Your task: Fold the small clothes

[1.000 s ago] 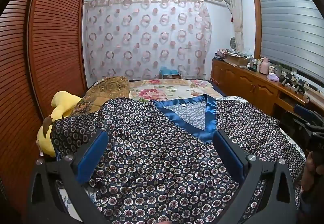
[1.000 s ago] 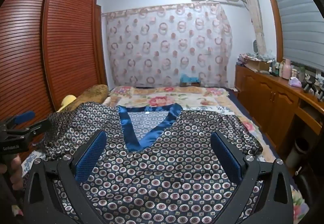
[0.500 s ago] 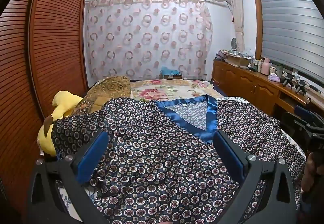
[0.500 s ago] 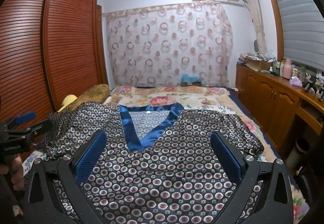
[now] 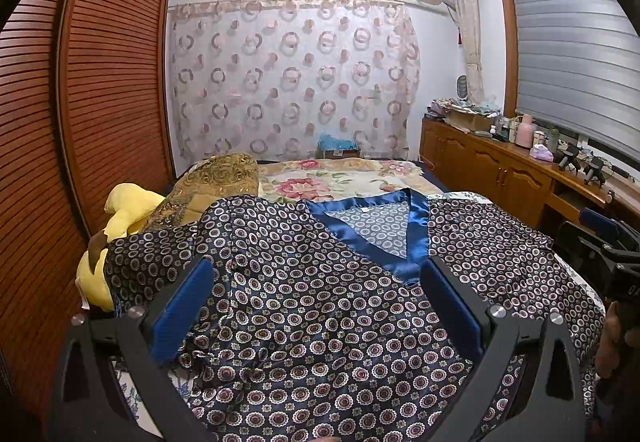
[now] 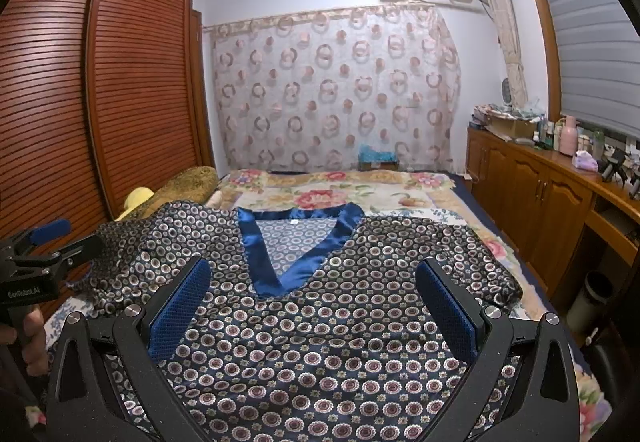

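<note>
1. The satin pyjama top, navy with small ring motifs and a blue V-neck trim, lies spread face-up across the near end of the bed, collar pointing toward twelve o'clock, the curtain beyond it.
2. Left gripper hovers over the top's left half, its blue pads wide apart and nothing between them: released, empty.
3. Right gripper hangs over the chest just below the V, pads equally splayed, gripping nothing.
4. No fold is made yet, as far as I can judge. Both sleeves lie out to the sides: the one at nine o'clock bunched up against the yellow plush toy, the one at three o'clock draped to the bed's edge.
5. The cloth at lower left looks rumpled, so smoothing may come first.
6. Everything remains: sleeves in, sides over, hem up to collar.
7. From the right-hand view the left gripper's handle sits at nine o'clock, a hand wrapped round it.
</note>
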`<state>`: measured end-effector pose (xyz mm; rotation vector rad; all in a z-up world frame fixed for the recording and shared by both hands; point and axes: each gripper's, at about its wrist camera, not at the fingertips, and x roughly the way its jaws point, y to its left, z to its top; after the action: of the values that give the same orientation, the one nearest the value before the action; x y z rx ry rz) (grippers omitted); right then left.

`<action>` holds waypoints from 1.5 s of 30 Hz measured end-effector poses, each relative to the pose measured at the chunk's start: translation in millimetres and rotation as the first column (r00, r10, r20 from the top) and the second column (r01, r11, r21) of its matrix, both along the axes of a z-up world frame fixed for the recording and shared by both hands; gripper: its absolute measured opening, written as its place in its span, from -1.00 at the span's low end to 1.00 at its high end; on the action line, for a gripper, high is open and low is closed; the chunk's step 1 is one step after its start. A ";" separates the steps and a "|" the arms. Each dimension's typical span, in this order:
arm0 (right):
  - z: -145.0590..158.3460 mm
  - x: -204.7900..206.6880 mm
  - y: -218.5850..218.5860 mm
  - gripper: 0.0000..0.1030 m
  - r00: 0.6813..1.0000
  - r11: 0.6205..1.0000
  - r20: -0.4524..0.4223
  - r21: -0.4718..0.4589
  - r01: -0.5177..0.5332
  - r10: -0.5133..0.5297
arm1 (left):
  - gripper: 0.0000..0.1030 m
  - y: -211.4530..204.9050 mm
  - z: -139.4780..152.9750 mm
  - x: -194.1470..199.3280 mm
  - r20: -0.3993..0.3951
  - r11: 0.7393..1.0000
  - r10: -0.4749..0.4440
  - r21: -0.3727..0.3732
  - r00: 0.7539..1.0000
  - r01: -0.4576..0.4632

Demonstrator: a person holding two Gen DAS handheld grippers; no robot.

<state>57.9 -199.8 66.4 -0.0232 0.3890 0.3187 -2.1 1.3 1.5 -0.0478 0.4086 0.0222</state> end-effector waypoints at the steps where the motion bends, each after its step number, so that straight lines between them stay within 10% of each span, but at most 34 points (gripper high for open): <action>1: 0.1 0.2 0.0 1.00 1.000 1.000 0.000 0.000 0.000 0.000 | 1.00 0.1 0.1 0.2 0.000 1.000 0.000 0.000 1.000 0.000; 45: -2.4 1.0 2.5 1.00 1.000 1.000 -0.009 0.005 -0.001 0.001 | 1.00 -0.4 3.0 -2.3 0.008 1.000 0.001 0.003 1.000 -0.001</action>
<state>58.9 -197.3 64.0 -0.0170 0.3970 0.3211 -4.4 0.9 4.5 -0.0450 0.4008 0.0237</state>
